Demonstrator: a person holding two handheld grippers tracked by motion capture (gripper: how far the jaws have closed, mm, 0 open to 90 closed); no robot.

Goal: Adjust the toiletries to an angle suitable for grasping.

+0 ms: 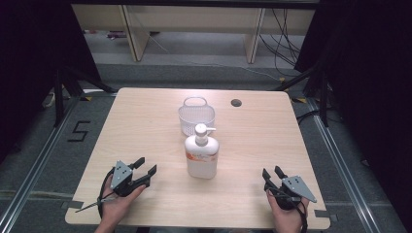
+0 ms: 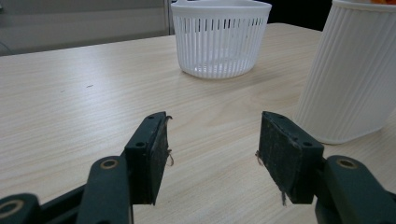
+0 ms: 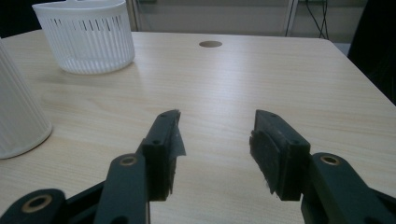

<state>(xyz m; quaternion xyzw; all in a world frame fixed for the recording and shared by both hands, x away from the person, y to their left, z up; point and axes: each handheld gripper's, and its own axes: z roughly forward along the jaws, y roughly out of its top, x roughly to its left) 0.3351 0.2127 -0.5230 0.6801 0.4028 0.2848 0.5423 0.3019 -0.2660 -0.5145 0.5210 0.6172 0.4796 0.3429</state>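
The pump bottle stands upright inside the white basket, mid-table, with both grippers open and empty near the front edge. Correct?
Not quite. In the high view the pump bottle stands upright on the table just in front of the white basket, not inside it. The left gripper and right gripper are open and empty.

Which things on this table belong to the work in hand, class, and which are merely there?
In the work: pump bottle, standing upright mid-table; white slotted basket just behind it; left gripper and right gripper, both open and holding nothing.

Merely there: round hole in the tabletop; number marking on the floor.
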